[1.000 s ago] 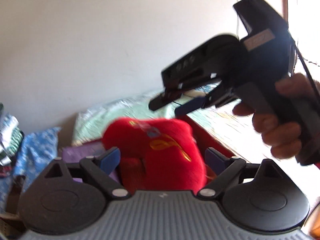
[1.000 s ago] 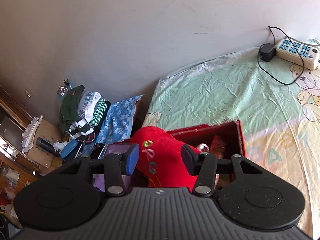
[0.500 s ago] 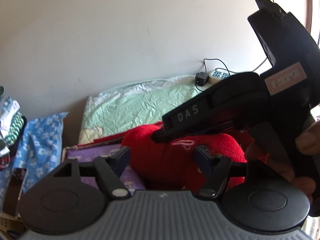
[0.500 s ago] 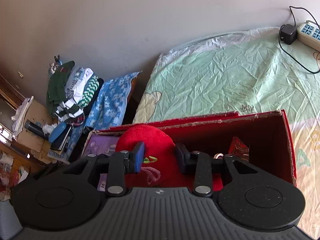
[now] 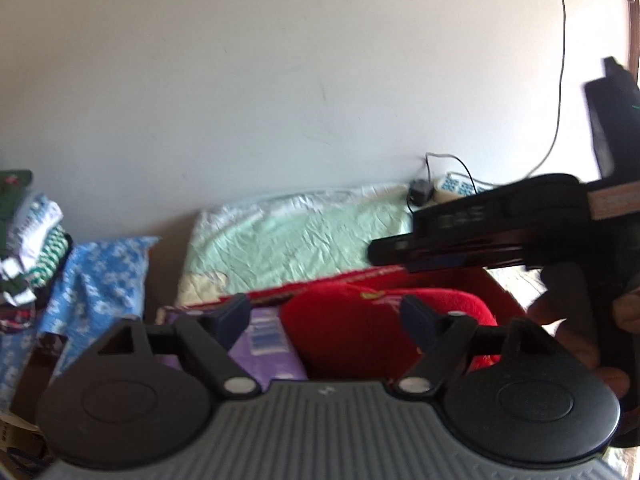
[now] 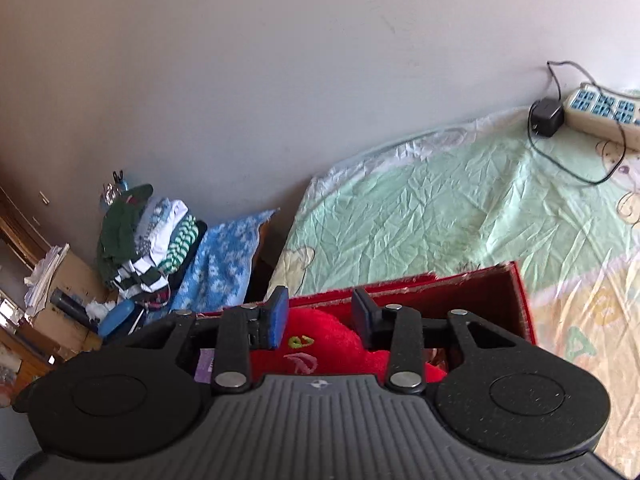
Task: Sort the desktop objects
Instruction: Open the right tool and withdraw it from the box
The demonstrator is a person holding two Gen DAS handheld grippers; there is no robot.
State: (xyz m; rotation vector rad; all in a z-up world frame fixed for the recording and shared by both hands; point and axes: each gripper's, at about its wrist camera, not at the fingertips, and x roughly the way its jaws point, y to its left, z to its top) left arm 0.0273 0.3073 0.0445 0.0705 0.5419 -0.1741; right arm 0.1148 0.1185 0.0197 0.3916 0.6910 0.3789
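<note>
A red plush toy (image 5: 360, 328) with yellow stitching lies in a red cardboard box (image 6: 516, 300) on the bed; it also shows in the right wrist view (image 6: 320, 344). A purple packet (image 5: 268, 344) lies beside it in the box. My left gripper (image 5: 324, 316) is open, its fingers wide apart above the plush, not touching it. My right gripper (image 6: 320, 316) is partly open just above the plush, its blue pads clear of it. The right gripper's body (image 5: 500, 236) crosses the right of the left wrist view.
The box sits on a green crinkled sheet (image 6: 440, 216). A power strip (image 6: 600, 112) with a black adapter (image 6: 546, 114) lies by the wall. A pile of folded clothes (image 6: 148, 240) and a blue patterned cloth (image 6: 224, 256) are at the left.
The plush was let go into the red box. Both grippers opened and drew back upward; the right gripper moved off to the right in the left wrist view.
</note>
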